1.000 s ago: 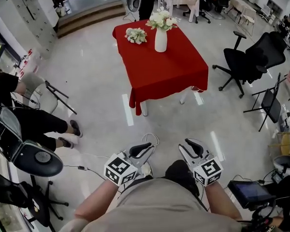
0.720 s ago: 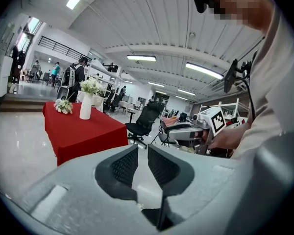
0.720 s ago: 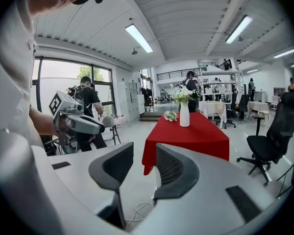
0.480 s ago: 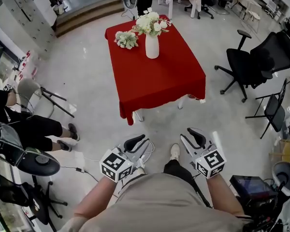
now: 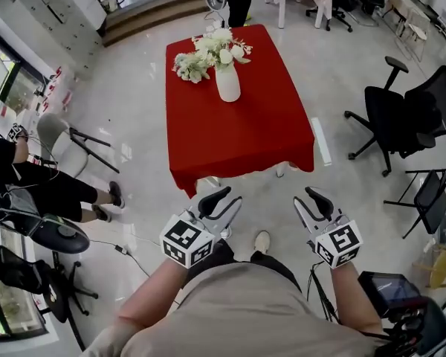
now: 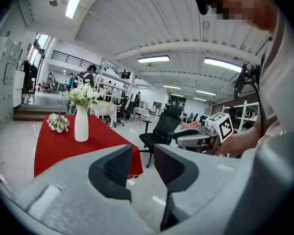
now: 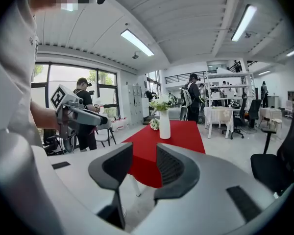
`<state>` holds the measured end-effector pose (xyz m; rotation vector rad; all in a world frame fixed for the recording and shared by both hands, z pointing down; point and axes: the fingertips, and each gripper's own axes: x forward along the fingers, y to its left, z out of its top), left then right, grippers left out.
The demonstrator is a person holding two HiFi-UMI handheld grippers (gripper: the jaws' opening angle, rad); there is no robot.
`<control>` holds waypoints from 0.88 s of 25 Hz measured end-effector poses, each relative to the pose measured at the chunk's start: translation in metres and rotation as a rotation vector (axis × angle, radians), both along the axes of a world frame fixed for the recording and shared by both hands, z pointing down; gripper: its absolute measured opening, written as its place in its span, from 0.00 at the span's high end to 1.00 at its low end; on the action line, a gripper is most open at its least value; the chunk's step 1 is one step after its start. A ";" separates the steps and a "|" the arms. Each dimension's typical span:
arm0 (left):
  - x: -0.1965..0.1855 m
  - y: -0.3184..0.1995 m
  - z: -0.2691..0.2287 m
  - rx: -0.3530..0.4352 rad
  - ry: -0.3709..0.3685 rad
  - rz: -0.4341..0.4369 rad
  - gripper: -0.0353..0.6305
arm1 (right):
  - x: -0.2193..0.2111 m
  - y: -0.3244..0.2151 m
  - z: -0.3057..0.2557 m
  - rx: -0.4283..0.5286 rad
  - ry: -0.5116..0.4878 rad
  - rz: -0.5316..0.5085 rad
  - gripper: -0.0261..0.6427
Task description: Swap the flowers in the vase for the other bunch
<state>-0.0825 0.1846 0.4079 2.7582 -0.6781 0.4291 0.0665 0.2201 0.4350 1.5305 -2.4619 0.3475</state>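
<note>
A white vase [image 5: 227, 85] with a bunch of white flowers [image 5: 223, 44] stands on the table under a red cloth [image 5: 245, 140]. A second, loose bunch [image 5: 186, 65] lies on the cloth left of the vase. Both grippers are held out short of the table's near edge, over the floor. My left gripper [image 5: 224, 201] is open; its jaws have just been opening, with nothing between them. My right gripper [image 5: 310, 201] is open and empty too. The left gripper view shows the vase [image 6: 81, 124] and loose bunch [image 6: 58, 122] far ahead; the right gripper view shows the vase [image 7: 164, 124] too.
Black office chairs [image 5: 401, 117] stand right of the table. A folding chair [image 5: 59, 136], a seated person [image 5: 37, 184] and a round black stool [image 5: 59, 236] are at the left. A cable [image 5: 126, 251] runs over the floor. A screen [image 5: 390, 292] sits at lower right.
The table has come nearer as the person walked towards it, carrying both grippers forward. The left jaws stand wider apart than before.
</note>
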 end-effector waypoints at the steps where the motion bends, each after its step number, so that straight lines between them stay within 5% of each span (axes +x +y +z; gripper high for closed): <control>1: 0.004 -0.006 0.000 -0.003 -0.002 -0.012 0.76 | 0.004 -0.005 0.001 0.003 -0.005 0.004 0.73; 7: 0.010 -0.059 0.003 0.002 -0.017 -0.103 0.70 | 0.012 -0.041 0.009 -0.003 -0.054 0.009 0.64; 22: 0.018 -0.236 -0.005 0.070 0.079 -0.223 0.53 | 0.005 -0.179 -0.006 -0.018 0.045 0.005 0.56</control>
